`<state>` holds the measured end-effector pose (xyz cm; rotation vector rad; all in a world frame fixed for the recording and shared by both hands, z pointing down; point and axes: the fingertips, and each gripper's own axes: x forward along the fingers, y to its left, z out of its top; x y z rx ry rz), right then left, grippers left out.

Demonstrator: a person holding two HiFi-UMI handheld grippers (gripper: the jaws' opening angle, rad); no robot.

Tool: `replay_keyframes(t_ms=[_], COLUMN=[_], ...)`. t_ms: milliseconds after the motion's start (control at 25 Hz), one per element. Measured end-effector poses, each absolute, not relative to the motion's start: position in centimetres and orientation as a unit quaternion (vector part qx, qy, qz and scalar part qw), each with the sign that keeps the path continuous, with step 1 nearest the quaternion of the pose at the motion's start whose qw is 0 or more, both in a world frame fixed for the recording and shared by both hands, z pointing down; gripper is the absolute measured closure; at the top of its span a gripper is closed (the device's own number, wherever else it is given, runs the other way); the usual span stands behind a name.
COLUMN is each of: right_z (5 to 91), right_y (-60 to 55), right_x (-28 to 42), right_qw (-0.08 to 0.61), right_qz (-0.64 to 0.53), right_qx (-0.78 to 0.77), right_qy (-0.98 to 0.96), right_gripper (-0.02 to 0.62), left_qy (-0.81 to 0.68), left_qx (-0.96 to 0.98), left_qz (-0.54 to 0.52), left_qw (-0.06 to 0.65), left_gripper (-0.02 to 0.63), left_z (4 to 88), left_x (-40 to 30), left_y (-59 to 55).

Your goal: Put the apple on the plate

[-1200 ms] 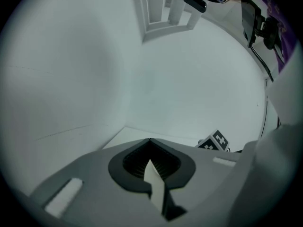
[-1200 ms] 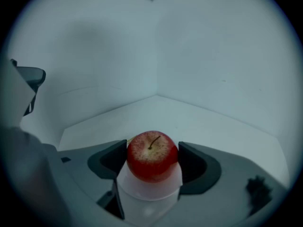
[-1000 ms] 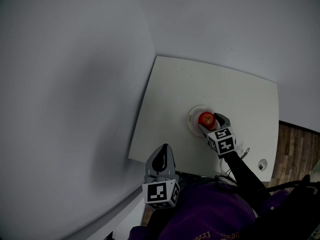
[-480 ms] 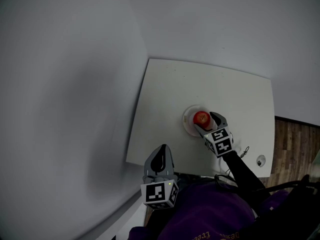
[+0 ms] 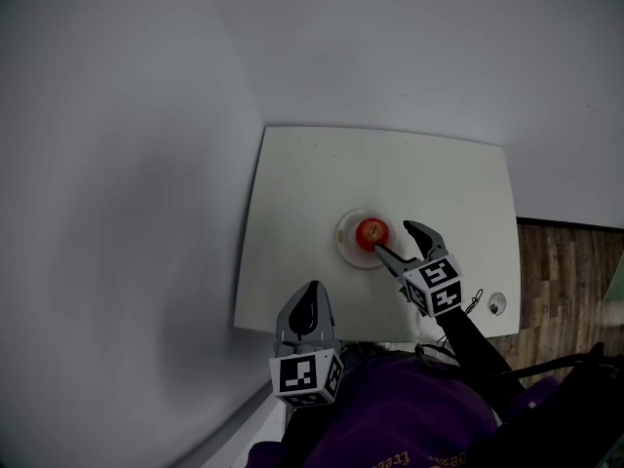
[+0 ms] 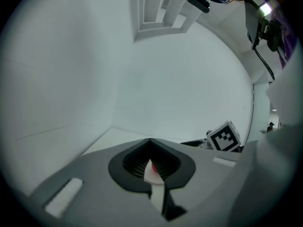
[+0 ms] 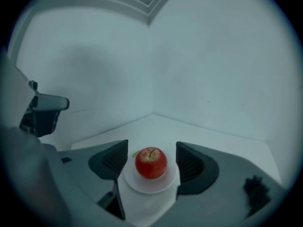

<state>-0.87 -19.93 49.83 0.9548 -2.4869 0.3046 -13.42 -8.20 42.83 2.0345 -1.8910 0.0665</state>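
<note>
Hovers right gripper [image 5: 393,236], fingers [image 7: 193,163] wide and empty, near apple [image 5: 371,233] on plate [image 5: 343,245]; could bump apple off swinging sideways.

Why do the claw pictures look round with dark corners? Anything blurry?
Right gripper view: wide lens bends everything into a circle with black corners, bluish, yet the apple and plate look sharp. Left gripper view: same round frame, a bright light glaring top right. Head view: dim, table edges bowed.

Apple [image 7: 151,162] red; plate [image 7: 150,187] white; table [image 5: 292,193] white; marker cubes [image 5: 436,286] black-white squares; floor [image 5: 565,271] brown wood.
</note>
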Motion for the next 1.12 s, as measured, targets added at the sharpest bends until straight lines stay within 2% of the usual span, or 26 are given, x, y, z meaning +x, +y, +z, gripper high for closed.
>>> replay_keyframes(t_ms=[120,160,200,240,280,600,1120], right_z=[47.7,46.8,46.0,45.2,44.4,42.1,41.8], right_y=[-19.3,-19.2,-19.1,-19.0,-18.9,-17.5,-16.6], right_x=[0.4,1.0,1.7,2.3,3.0,7.0,9.5], right_qw=[0.209,0.202,0.193,0.184,0.176,0.147,0.157], right_qz=[0.105,0.101,0.095,0.090,0.087,0.077,0.065], right_qx=[0.362,0.373,0.387,0.400,0.410,0.447,0.461], right_qy=[-0.902,-0.900,-0.897,-0.893,-0.891,-0.879,-0.871], right_gripper=[0.267,0.302,0.400,0.538,0.564,0.584,0.586], left_qy=[-0.661,-0.659,-0.658,-0.655,-0.651,-0.624,-0.609], left_qx=[0.728,0.730,0.731,0.734,0.737,0.762,0.776], left_qz=[0.023,0.023,0.022,0.022,0.022,0.023,0.019], left_qw=[0.181,0.180,0.179,0.179,0.180,0.172,0.163], left_gripper=[0.600,0.600,0.600,0.600,0.600,0.600,0.600], left_z=[42.8,42.6,42.5,42.5,42.5,42.2,41.3], left_x=[-12.6,-12.4,-12.1,-11.8,-11.4,-8.2,-5.6], left_y=[-8.4,-8.4,-8.5,-8.6,-8.7,-8.9,-8.8])
